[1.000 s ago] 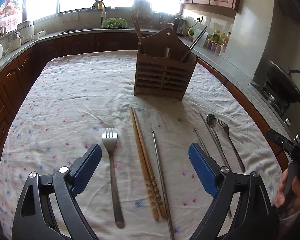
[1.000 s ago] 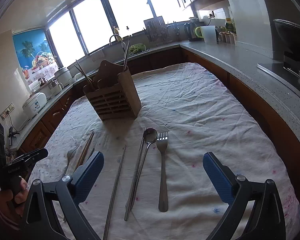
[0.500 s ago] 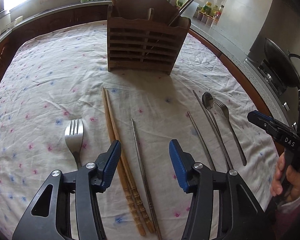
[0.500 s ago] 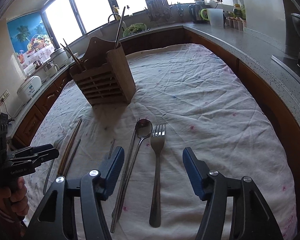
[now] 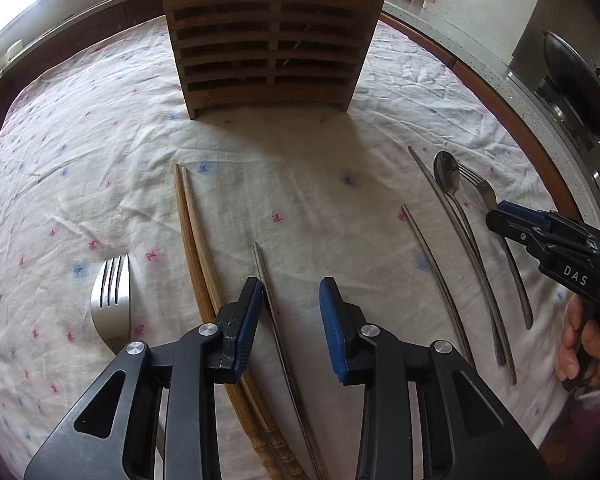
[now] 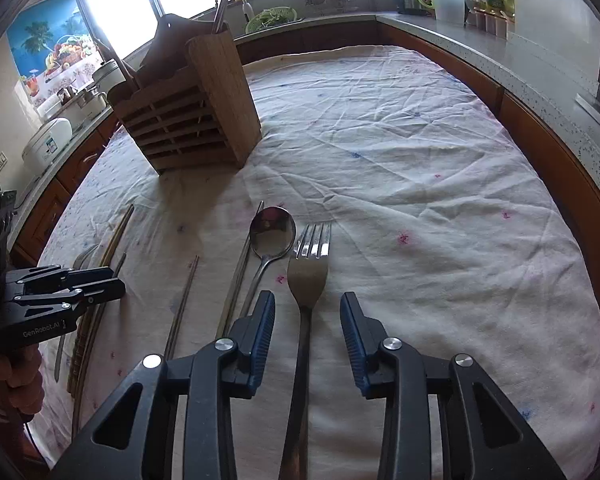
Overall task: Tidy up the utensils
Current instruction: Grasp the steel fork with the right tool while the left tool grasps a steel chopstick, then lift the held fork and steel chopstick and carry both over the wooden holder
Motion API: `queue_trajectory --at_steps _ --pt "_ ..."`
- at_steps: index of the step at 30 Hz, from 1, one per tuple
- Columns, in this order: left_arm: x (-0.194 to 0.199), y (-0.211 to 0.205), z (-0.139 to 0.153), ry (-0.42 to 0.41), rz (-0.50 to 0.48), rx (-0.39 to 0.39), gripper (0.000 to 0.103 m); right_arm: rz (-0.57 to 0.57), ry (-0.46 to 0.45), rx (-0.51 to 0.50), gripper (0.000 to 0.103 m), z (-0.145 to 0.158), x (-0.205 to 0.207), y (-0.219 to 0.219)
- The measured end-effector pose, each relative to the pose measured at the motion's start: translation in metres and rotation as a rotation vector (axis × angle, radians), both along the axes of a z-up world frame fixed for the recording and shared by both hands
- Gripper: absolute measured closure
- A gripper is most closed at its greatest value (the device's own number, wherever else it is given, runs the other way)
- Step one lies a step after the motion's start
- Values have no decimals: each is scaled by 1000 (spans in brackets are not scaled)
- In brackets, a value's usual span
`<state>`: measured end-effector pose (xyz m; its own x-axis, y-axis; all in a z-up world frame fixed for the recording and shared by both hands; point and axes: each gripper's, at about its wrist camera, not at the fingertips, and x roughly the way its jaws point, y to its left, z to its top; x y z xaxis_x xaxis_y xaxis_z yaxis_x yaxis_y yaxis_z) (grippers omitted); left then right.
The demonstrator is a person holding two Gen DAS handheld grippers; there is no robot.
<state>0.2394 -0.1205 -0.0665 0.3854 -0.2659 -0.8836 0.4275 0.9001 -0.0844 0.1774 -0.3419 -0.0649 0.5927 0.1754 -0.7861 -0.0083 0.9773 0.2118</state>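
Left wrist view showed the left gripper (image 5: 288,312) low over the flowered white tablecloth (image 5: 80,168), jaws apart, a thin steel chopstick (image 5: 278,320) lying between them near the left pad. A pair of brown wooden chopsticks (image 5: 196,248) lay just left, a steel fork (image 5: 111,300) farther left. The slatted wooden utensil holder (image 5: 272,36) stood at the far side. Right wrist view showed the right gripper (image 6: 307,338), jaws apart, straddling the handle of a second steel fork (image 6: 308,276), beside a steel spoon (image 6: 272,232).

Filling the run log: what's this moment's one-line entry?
left hand-held gripper: open over metal chopstick | right hand-held gripper: open over fork
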Motion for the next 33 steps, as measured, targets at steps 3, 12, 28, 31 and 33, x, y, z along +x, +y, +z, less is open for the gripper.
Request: queue_trajectory --at_steps 3,12,28,31,33 --pt "-1 -7 0 -9 -30 49 74 13 6 -37 72 -5 6 3" --pt "1 -10 0 -20 -44 78 98 56 12 -172 80 -5 20 19" --pt "-36 13 65 -118 -14 -99 99 15 -83 -53 81 37 -16 1" --pt "-47 26 88 -155 2 -151 99 3 -113 -47 81 49 -26 -2" --pt "-53 36 102 -178 15 -189 99 -4 -134 -48 81 58 -32 -2"
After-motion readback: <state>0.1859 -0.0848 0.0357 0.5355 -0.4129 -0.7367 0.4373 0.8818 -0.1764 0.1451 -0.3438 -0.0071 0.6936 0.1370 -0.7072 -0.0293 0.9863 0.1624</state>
